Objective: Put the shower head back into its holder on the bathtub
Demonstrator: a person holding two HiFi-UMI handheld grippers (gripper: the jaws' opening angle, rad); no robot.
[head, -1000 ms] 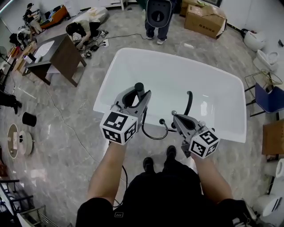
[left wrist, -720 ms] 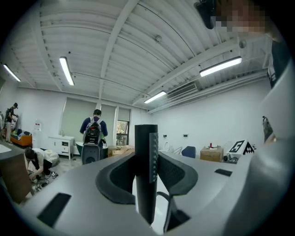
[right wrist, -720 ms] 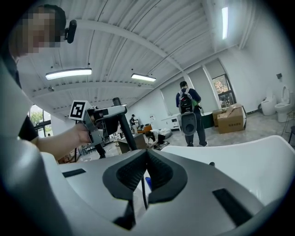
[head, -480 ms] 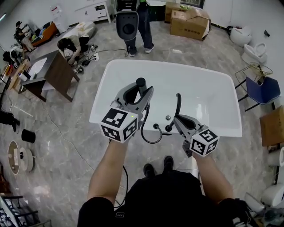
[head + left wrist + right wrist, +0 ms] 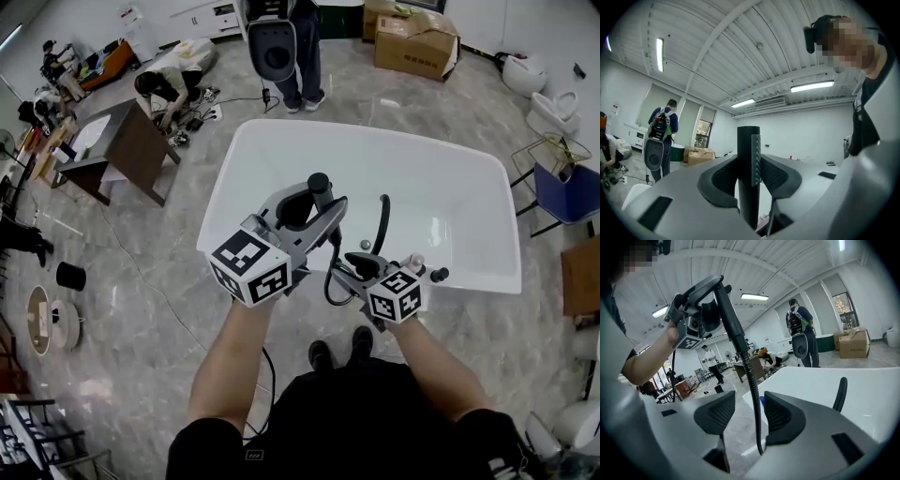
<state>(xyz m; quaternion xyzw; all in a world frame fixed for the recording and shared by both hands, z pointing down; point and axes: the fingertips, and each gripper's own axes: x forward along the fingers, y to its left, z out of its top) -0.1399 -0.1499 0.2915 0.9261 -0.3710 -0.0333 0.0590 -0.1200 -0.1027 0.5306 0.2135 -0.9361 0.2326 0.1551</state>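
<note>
My left gripper (image 5: 314, 202) is shut on the black, rod-shaped shower head (image 5: 319, 186), which it holds upright over the near rim of the white bathtub (image 5: 450, 202). In the left gripper view the handle (image 5: 748, 159) stands clamped between the pads. Its black hose (image 5: 330, 281) hangs down from it in a loop. My right gripper (image 5: 352, 272) sits low by the rim and its jaws are opening. The hose (image 5: 752, 394) runs down between the pads without being pressed. A black curved spout (image 5: 382, 220) and knobs (image 5: 438, 275) stand on the near rim.
A person with a backpack (image 5: 281, 37) stands beyond the tub, and another crouches by a dark table (image 5: 127, 131). Cardboard boxes (image 5: 417, 42) lie at the back, with a blue chair (image 5: 567, 197) and toilets (image 5: 553, 108) at the right. My feet (image 5: 337, 352) stand close to the tub.
The left gripper has lifted the shower head higher and a little right. The right gripper, shut before, has dropped and shifted left to the hanging hose, and its jaws have come apart around it.
</note>
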